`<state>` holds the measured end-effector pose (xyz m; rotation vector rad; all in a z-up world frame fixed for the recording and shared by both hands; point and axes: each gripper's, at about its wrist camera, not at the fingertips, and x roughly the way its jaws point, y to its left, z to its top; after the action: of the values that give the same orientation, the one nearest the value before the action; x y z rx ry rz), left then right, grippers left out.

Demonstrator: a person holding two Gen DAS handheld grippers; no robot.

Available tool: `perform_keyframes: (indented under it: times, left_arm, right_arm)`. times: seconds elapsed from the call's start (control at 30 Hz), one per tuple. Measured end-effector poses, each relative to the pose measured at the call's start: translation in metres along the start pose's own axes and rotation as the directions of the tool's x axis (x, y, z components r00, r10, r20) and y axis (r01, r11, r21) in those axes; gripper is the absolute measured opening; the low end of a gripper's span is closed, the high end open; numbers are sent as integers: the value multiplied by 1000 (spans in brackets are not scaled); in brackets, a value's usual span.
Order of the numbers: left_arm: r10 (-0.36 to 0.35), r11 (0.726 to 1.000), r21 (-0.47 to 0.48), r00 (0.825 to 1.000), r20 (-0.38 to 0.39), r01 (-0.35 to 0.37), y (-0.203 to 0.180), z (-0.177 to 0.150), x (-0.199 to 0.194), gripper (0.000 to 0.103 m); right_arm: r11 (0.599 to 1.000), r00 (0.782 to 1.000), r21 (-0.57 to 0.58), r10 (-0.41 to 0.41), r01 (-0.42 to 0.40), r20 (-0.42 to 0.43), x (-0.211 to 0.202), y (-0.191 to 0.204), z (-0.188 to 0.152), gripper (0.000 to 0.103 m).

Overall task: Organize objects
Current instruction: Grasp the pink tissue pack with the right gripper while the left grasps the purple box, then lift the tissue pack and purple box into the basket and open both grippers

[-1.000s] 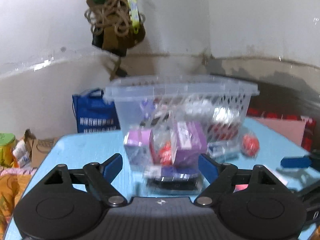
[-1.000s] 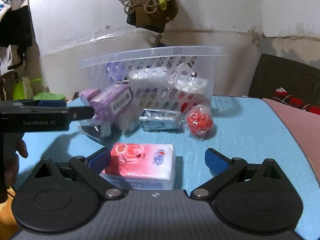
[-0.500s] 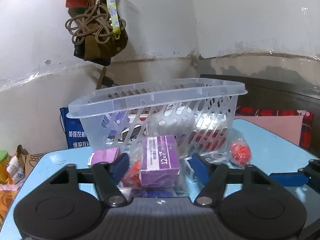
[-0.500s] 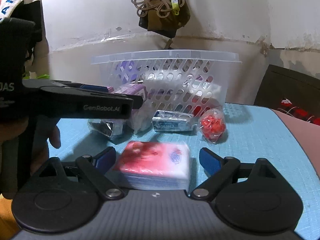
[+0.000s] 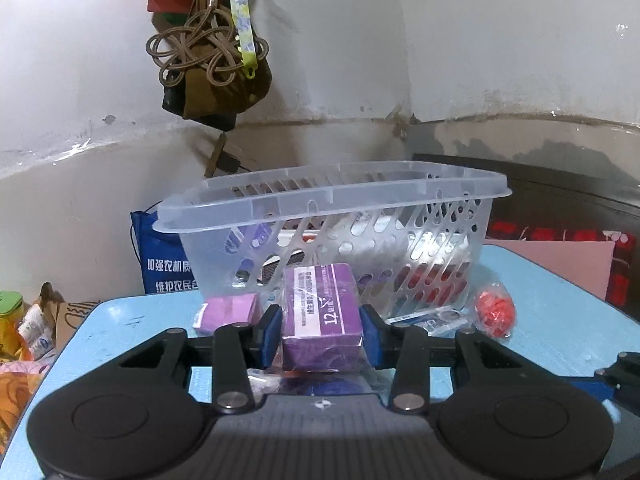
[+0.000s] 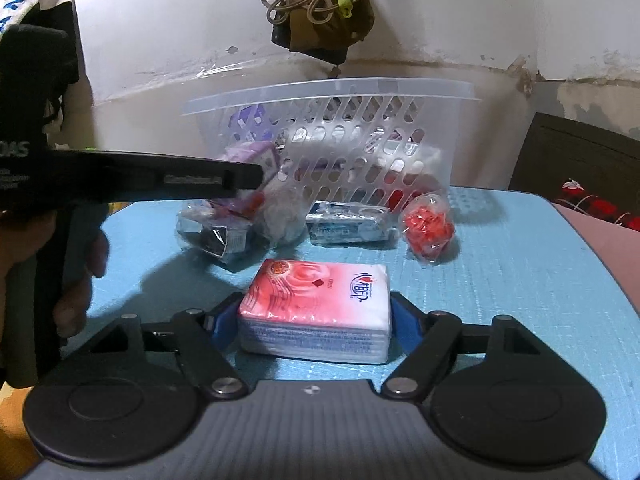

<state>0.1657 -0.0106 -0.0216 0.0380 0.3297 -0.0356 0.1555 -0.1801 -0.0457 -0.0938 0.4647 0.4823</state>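
My left gripper (image 5: 320, 334) is closing on a purple box (image 5: 320, 312) wrapped in clear film, and both blue pads touch its sides. The box sits just in front of the clear slotted basket (image 5: 332, 192) on the blue table (image 5: 560, 320). In the right wrist view, a pink tissue pack (image 6: 316, 304) lies flat between the closing jaws of my right gripper (image 6: 314, 318), with thin gaps at the pads. One of the left gripper's black fingers (image 6: 180, 179) reaches in from the left toward the basket (image 6: 328, 92).
A red bead bag (image 6: 428, 226), a blue-and-white packet (image 6: 348, 226) and a clear bag with a dark item (image 6: 212, 232) lie before the basket. A small purple box (image 5: 230, 312) sits left of the held one. A hand (image 6: 72, 280) grips the left handle. Knotted cords hang on the wall (image 5: 208, 52).
The left jaws have narrowed from wide apart onto the purple box, with the gripper moved closer to the basket. The right jaws have drawn in toward the tissue pack.
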Motion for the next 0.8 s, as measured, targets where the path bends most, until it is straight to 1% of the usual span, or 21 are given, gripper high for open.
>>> perform_keyframes:
  times: [0.27, 0.4, 0.67, 0.8]
  left_arm:
    - [3, 1000, -9, 1000, 15, -3, 6, -3, -15, 46]
    - [1, 1000, -11, 999, 37, 0, 9, -3, -29, 46]
    - [-6, 1000, -12, 997, 77, 7, 12, -6, -51, 46]
    - [-4, 1000, -19, 997, 79, 6, 14, -9, -56, 46]
  right_arm:
    - [1000, 1000, 18, -4, 4, 9, -1, -2, 0, 77]
    - [999, 1000, 26, -21, 21, 23, -5, -3, 0, 77]
    - [998, 996, 50, -45, 41, 81, -24, -16, 9, 77]
    - [998, 994, 50, -43, 39, 99, -28, -20, 15, 77]
